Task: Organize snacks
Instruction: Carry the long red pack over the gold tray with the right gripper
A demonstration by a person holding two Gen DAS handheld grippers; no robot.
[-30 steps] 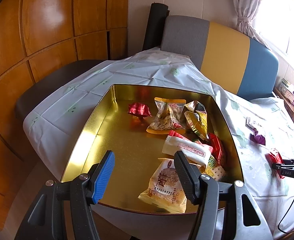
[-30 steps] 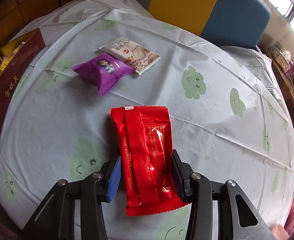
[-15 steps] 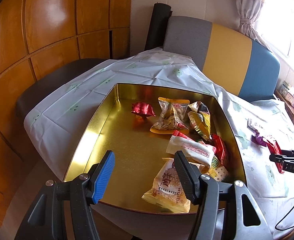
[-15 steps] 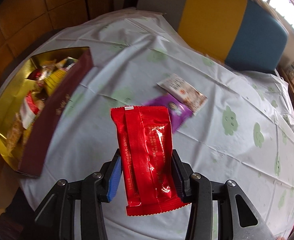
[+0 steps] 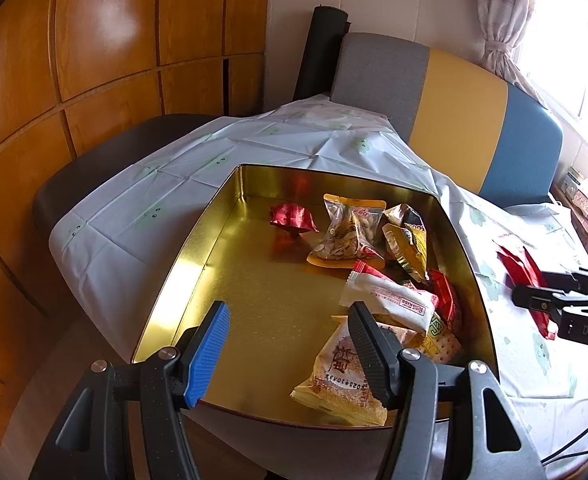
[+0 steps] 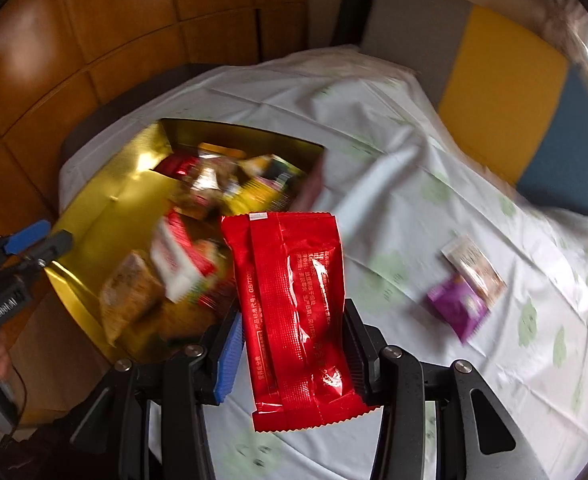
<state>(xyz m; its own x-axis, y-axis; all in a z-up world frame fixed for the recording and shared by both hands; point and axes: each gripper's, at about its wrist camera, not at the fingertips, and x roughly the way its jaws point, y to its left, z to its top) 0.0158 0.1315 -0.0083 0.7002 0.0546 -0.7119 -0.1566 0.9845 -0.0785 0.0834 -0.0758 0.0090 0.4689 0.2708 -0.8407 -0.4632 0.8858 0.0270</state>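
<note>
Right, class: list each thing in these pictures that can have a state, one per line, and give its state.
Gold tin: open, no lid on, partly filled with snacks.
Red packet: sealed, clamped, held in the air.
Right gripper: jaws shut on the red packet.
Left gripper: jaws open, nothing between them.
Purple packet: sealed, lying on the tablecloth.
White packet: sealed, lying beside the purple packet.

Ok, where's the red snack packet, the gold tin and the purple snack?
red snack packet (image 6: 294, 312), right wrist view, middle of the wrapper between the gripper's pads.
gold tin (image 5: 253, 300), left wrist view, bare part of its floor.
purple snack (image 6: 458, 306), right wrist view, middle of the packet lying on the tablecloth.
</note>
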